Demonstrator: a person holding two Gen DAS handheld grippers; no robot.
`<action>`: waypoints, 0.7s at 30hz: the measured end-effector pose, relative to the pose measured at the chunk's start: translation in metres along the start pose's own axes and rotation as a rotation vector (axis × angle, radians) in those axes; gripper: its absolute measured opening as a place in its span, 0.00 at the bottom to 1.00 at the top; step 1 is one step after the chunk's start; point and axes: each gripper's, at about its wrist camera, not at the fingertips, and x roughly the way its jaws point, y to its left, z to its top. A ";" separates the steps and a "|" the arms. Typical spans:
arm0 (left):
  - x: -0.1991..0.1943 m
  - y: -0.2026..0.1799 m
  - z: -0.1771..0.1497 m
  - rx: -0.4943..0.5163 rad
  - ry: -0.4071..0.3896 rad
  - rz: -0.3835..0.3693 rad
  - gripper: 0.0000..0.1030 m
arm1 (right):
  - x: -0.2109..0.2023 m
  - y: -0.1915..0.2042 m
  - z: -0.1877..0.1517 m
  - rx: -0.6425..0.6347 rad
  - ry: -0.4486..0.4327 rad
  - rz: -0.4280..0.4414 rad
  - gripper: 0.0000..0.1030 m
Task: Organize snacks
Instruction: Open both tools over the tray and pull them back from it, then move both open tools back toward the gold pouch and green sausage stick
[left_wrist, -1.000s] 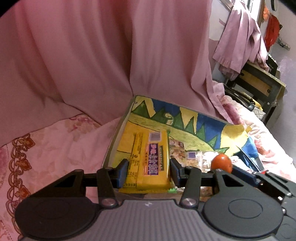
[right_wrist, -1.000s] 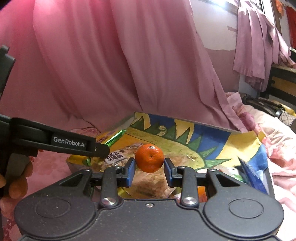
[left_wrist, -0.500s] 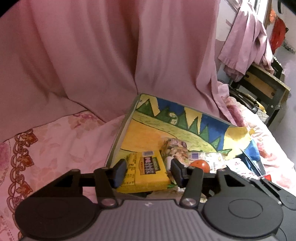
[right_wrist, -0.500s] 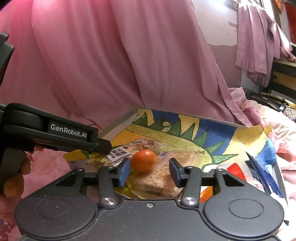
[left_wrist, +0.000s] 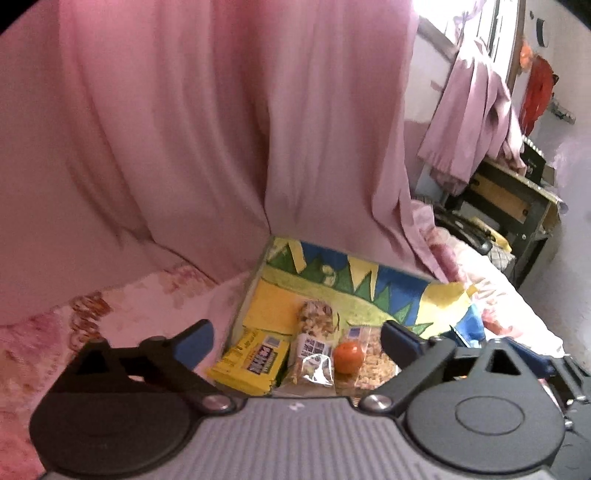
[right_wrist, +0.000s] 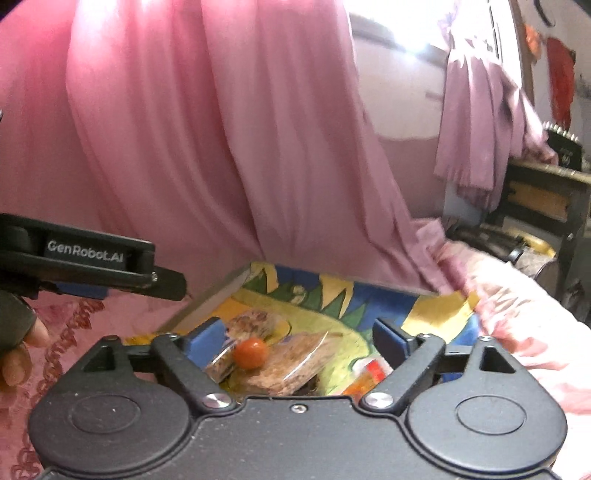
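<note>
The left gripper (left_wrist: 297, 341) is hovering above the near-left corner of a shallow box (left_wrist: 258, 266) lined with a bright yellow, green and blue painted picture, and its blue-padded jaws are swinging wider apart with nothing gripped between them. Below it, a flat yellow snack packet with a dark label (left_wrist: 255, 360) is lying in that near-left corner of the box. Just beside it, a clear bag of pale puffed snacks (left_wrist: 314, 354) is lying along the near edge, and a small round orange mandarin (left_wrist: 348, 356) is resting against the bag's right side on another clear packet of crumbly snacks (left_wrist: 373, 354).

The right gripper (right_wrist: 299, 341) is hanging over the near edge too, its jaws also spreading and clasping nothing; the mandarin (right_wrist: 250, 352) is sitting loose below them. A hand (right_wrist: 18, 343) is gripping the left tool over the pink floral bedcover (left_wrist: 110, 314).
</note>
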 end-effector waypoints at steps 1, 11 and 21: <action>-0.008 -0.001 0.001 0.002 -0.015 0.007 0.98 | -0.008 -0.001 0.002 -0.001 -0.013 -0.004 0.92; -0.088 -0.018 -0.016 0.044 -0.165 0.041 1.00 | -0.095 -0.010 0.011 0.022 -0.099 -0.009 0.99; -0.148 -0.019 -0.055 0.036 -0.190 0.060 1.00 | -0.167 -0.016 -0.008 0.017 -0.089 -0.006 0.99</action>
